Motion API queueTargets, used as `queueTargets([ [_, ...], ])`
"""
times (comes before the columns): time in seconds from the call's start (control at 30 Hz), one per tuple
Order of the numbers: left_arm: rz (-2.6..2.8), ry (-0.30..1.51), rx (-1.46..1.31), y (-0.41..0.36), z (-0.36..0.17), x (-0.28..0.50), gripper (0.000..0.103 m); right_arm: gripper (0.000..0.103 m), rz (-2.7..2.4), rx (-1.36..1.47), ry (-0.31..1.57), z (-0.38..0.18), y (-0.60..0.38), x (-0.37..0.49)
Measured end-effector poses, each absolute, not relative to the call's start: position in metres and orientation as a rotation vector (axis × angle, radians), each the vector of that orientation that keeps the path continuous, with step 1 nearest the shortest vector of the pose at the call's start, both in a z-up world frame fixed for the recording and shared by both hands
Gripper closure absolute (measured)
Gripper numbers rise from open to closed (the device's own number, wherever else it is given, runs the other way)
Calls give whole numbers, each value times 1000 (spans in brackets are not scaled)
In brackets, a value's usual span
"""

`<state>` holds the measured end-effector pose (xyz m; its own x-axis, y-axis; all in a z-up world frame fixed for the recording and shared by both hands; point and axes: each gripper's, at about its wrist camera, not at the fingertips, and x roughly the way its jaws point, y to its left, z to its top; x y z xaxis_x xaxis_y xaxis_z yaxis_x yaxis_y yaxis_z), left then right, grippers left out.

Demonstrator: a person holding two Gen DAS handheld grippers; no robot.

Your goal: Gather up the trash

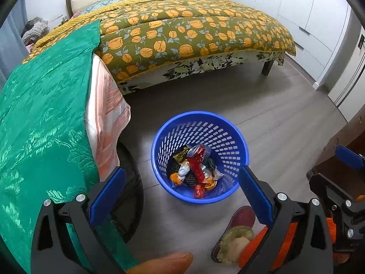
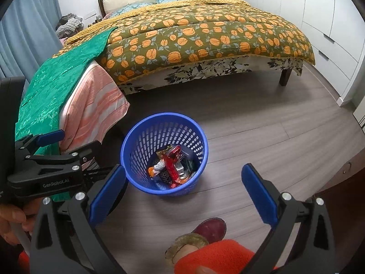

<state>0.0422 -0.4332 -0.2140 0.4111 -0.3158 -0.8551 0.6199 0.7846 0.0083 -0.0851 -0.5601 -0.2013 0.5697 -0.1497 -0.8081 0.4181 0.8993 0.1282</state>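
A blue perforated waste basket (image 1: 230, 146) stands on the floor and shows in the right wrist view (image 2: 198, 150) too. Inside lies trash: a red wrapper (image 1: 197, 166), a crushed can and several other wrappers, also in the right wrist view (image 2: 170, 169). My left gripper (image 1: 182, 178) is open and empty, held above and in front of the basket. My right gripper (image 2: 182, 178) is open and empty, just right of the basket. The left gripper also shows at the left of the right wrist view (image 2: 52, 146).
A bed with an orange-flowered quilt (image 1: 182, 32) fills the back. A green cloth (image 1: 41, 118) over a pink striped sheet (image 1: 107, 114) hangs at the left. My slippered foot (image 2: 205, 233) is near the bottom. White cupboards (image 2: 330, 22) line the right wall. Grey wood floor (image 2: 262, 125) surrounds the basket.
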Motion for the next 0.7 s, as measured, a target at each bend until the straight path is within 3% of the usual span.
queueTargets([
  [0.7, -593, 987, 350, -432, -216, 44, 5, 5, -340, 331, 933, -208, -560, -81],
])
